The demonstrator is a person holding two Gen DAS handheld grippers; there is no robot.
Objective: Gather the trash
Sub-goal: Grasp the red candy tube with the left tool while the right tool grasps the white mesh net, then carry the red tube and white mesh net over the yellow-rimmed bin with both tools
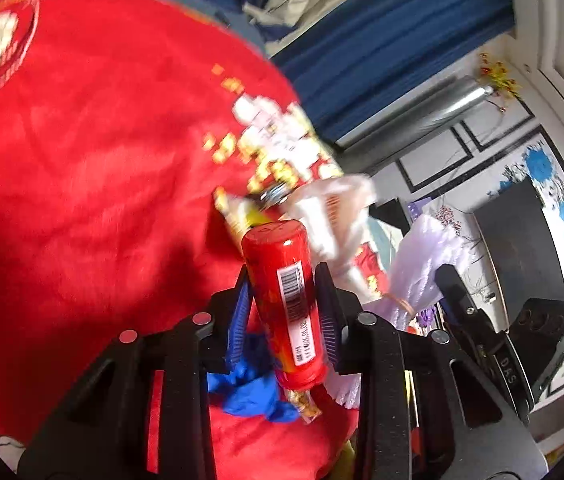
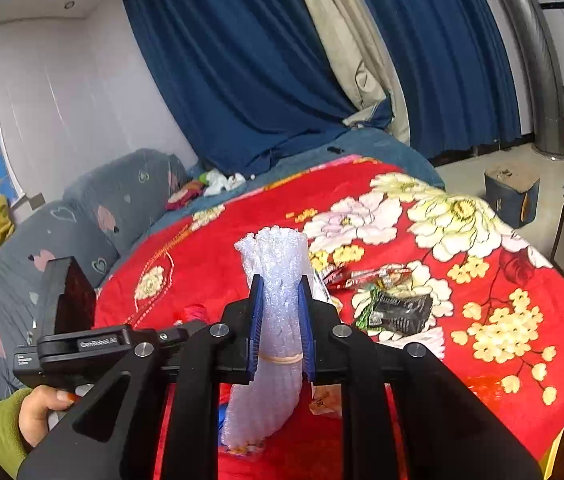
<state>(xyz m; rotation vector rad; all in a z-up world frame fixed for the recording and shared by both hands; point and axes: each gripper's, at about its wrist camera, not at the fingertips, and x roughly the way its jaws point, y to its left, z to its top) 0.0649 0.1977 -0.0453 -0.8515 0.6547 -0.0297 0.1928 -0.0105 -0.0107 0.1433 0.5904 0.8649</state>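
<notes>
While your left gripper (image 1: 282, 304) pinches the red tube (image 1: 288, 308) across its middle, a stiff, glossy thing that could slip, your right gripper (image 2: 280, 320) is clamped on the roll of bubble wrap (image 2: 275, 300), light and squashy, best held near its rubber band (image 2: 282, 359). The tube shows a barcode; its print is unreadable. Beyond, a black wrapper (image 2: 400, 310) and red wrappers (image 2: 362, 276) lie on the red floral blanket (image 2: 502, 264), thin and crinkly, so nip an edge. The other handle reads "GenRobot.AI".
</notes>
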